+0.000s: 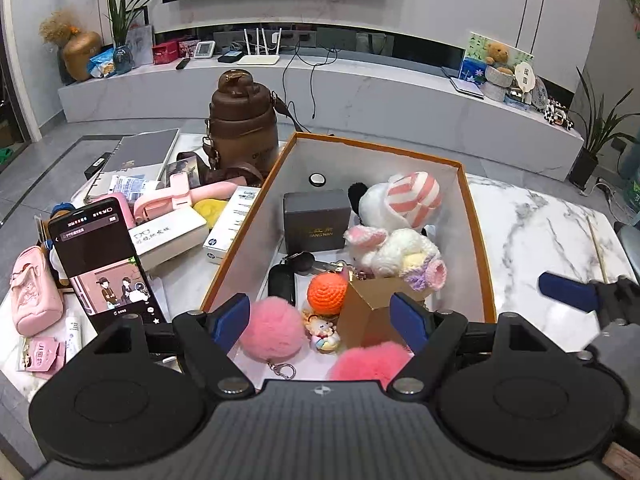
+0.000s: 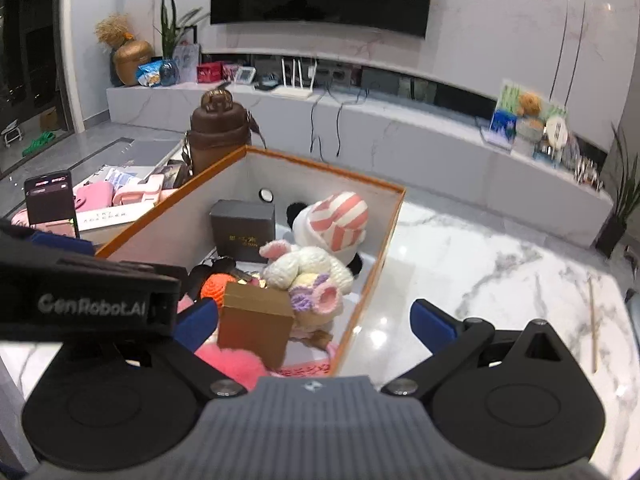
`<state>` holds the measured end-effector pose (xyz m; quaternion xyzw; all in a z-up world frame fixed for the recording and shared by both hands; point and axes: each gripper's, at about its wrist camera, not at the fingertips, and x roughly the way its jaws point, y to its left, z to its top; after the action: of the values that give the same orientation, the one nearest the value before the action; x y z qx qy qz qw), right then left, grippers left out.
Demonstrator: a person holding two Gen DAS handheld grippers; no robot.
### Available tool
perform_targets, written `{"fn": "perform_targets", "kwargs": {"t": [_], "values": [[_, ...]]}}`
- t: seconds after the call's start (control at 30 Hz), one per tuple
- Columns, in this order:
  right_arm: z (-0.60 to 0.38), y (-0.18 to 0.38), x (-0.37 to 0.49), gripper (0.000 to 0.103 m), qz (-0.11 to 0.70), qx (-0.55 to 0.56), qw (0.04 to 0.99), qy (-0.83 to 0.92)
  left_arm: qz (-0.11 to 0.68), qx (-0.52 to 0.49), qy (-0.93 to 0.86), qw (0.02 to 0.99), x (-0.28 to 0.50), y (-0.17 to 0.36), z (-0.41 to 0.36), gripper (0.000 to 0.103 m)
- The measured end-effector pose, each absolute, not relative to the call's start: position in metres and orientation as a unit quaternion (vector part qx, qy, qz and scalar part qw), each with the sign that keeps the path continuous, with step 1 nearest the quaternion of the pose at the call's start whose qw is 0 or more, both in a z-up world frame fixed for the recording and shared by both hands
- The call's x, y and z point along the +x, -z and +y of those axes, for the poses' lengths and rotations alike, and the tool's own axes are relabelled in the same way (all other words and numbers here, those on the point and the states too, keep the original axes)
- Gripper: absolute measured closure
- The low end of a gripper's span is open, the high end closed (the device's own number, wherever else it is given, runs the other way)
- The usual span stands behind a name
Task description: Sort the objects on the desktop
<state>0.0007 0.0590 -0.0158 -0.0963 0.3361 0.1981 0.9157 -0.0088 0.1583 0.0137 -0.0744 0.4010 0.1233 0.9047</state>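
Bright, even indoor light. Glare spots shine on the marble table (image 2: 460, 248). Right view is blurred; fisheye bends both views' edges.

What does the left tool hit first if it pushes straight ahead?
Likely the small toys at the near end of the orange box: the figurine and orange ball lie between the open fingers of the left tool, the pink pompom beside them. Depth is unclear.

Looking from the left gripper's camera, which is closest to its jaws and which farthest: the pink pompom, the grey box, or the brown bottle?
From the left gripper:
1. Pink pompom, in the orange-rimmed box, right by the left jaw.
2. Grey box, mid-box, further back.
3. Brown bottle, outside the box, behind its far-left corner.
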Motion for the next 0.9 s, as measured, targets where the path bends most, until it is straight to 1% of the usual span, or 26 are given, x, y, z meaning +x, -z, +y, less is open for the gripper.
{"fn": "perform_targets", "kwargs": {"t": [0.1, 0.2, 0.43, 0.9], "values": [[0.068, 0.021, 0.007, 0.001, 0.368, -0.091, 0.906, -0.187, 0.404, -0.067, -0.133, 0.903, -0.007, -0.010, 0.160, 0.012], [0.075, 0.026, 0.009, 0.001, 0.389, -0.110, 0.897, -0.180, 0.411, -0.060, -0.139, 0.899, -0.006, -0.005, 0.161, 0.012], [0.074, 0.027, 0.006, 0.001, 0.386, -0.124, 0.897, -0.176, 0.419, -0.082, -0.130, 0.895, -0.005, -0.001, 0.162, 0.012], [0.071, 0.026, 0.006, 0.001, 0.386, -0.124, 0.897, -0.177, 0.415, -0.086, -0.126, 0.897, -0.006, -0.002, 0.155, 0.012]]}}
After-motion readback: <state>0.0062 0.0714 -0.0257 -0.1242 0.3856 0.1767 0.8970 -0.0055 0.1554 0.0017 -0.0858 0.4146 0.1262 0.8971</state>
